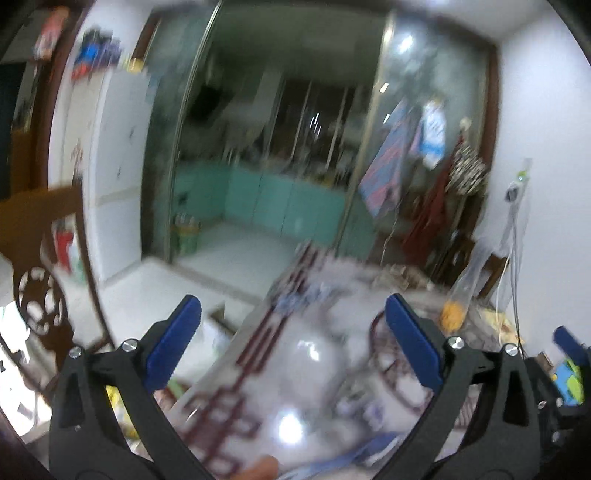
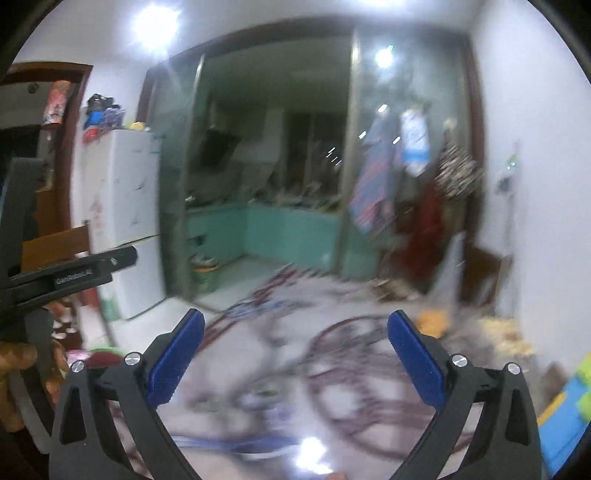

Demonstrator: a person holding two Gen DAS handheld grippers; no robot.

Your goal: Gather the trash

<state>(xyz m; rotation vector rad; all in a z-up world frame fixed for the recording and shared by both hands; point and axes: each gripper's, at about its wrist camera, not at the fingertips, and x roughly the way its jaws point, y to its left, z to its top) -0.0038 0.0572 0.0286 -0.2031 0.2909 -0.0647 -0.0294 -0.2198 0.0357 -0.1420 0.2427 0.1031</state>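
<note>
Both views are motion-blurred. The left gripper (image 1: 293, 314) and right gripper (image 2: 295, 328) hang spread wide, empty, above the patterned table (image 1: 295, 369); no trash is discernible. Only the right view shows the fridge (image 2: 125, 221) clearly.

Glossy patterned table (image 2: 258, 369), glass sliding door (image 2: 406, 184), dark wooden chair (image 1: 40, 295)

White walls (image 2: 535, 110), blurred. Fridge (image 2: 125, 221) left, glass doors (image 2: 273, 166) open onto kitchen with teal cabinets (image 2: 288, 232). Clothes (image 2: 417, 177) hang right. Ceiling light (image 2: 157, 22) glaring.
</note>
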